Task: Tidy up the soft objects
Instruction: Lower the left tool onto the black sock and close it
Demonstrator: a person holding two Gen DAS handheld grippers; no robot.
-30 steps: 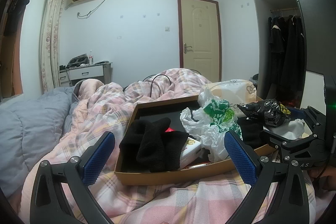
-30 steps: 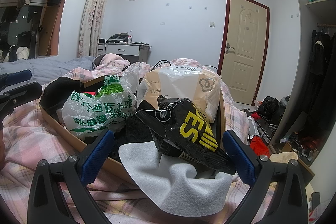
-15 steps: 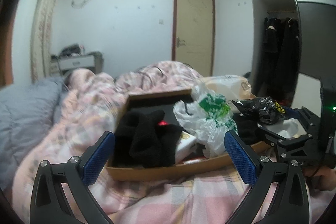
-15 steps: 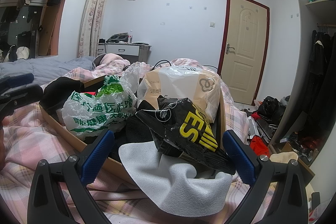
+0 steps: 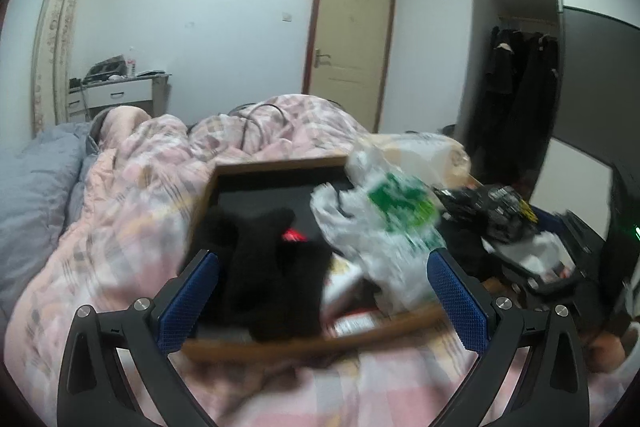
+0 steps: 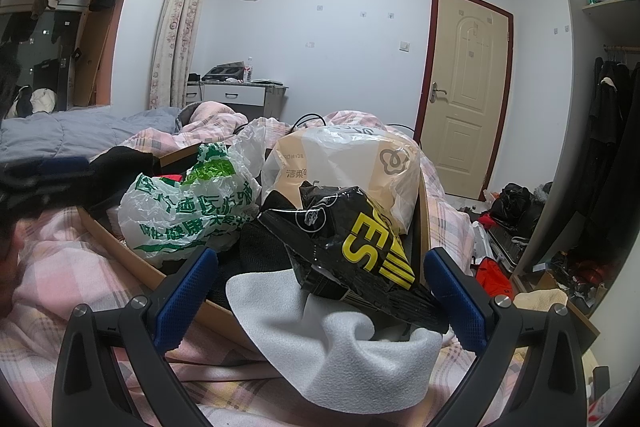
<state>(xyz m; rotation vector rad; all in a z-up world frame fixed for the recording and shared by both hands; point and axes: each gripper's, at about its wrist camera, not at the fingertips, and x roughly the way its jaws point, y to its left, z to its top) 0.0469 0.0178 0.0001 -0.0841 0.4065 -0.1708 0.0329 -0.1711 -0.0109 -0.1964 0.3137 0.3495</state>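
A shallow brown cardboard tray point(image 5: 280, 345) lies on the pink plaid quilt, holding soft things. A heap of black knit cloth point(image 5: 260, 267) fills its near left part, straight ahead of my open left gripper point(image 5: 320, 301), which holds nothing. A white-and-green plastic bag point(image 6: 188, 211) sits mid-tray, a beige plastic bag point(image 6: 344, 163) behind it. In the right wrist view a black-and-yellow pouch point(image 6: 352, 247) rests on a white cloth point(image 6: 340, 343) that hangs over the tray's point(image 6: 120, 247) edge, between the fingers of my open right gripper point(image 6: 320, 301). The left wrist view is blurred.
The pink plaid quilt point(image 5: 152, 187) and a grey duvet point(image 5: 36, 183) cover the bed. A door point(image 6: 464, 91) stands at the back, a white desk point(image 6: 236, 95) by the curtain, a wardrobe with dark clothes point(image 5: 520, 99) on the right. Bags and clutter point(image 6: 516, 203) lie on the floor.
My left gripper has moved forward toward the tray, so the black cloth looms larger and blurred between its fingers. The right gripper's view has not changed.
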